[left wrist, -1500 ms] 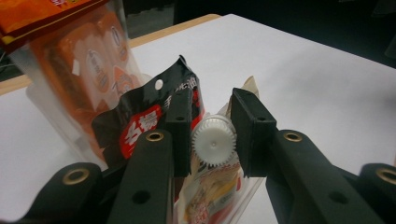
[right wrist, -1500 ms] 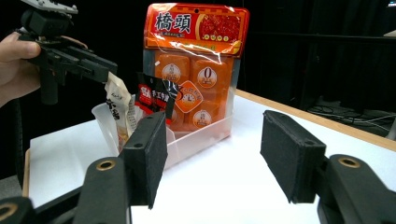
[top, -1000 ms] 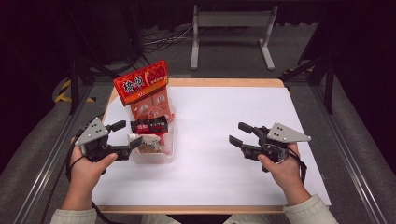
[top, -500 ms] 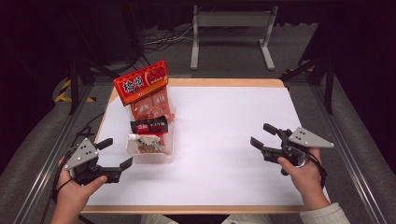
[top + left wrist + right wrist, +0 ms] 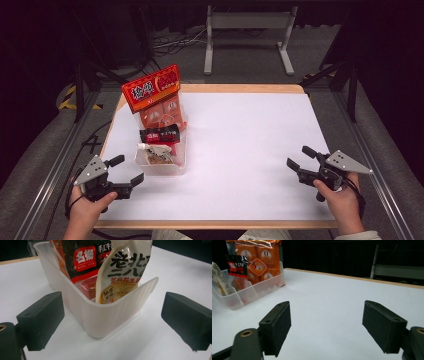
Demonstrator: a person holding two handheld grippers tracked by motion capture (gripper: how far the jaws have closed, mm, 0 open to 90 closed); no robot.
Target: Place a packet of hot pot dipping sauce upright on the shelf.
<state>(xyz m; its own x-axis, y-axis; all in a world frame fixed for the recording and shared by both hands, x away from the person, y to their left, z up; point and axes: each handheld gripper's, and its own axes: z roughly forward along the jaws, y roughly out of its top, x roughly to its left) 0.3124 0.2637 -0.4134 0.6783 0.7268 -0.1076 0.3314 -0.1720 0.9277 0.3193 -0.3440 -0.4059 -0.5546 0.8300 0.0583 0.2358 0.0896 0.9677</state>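
A clear plastic bin (image 5: 182,150) stands at the table's left and holds snack packs: a tall orange-red bag (image 5: 152,95), a black-and-red packet (image 5: 160,134) and a white pouch (image 5: 154,149). My left gripper (image 5: 128,169) sits at the near left corner, just short of the bin, open with nothing between its jaws, which have just been opening. In the left gripper view the bin (image 5: 100,317) and white pouch (image 5: 125,270) lie straight ahead of the left gripper (image 5: 112,307). My right gripper (image 5: 298,156) rests near the right front edge, open and empty, its jaws also just opening.
White paper covers the wooden table (image 5: 240,89). In the right gripper view the bin (image 5: 244,296) is far off to the left, with bare white surface ahead of the right gripper (image 5: 327,317). A metal stand (image 5: 247,22) is beyond the table.
Both hands have drawn back toward the near edge. The left gripper left the bin's side and dropped to the near left corner. The right gripper slid right. Both sets of jaws widened.
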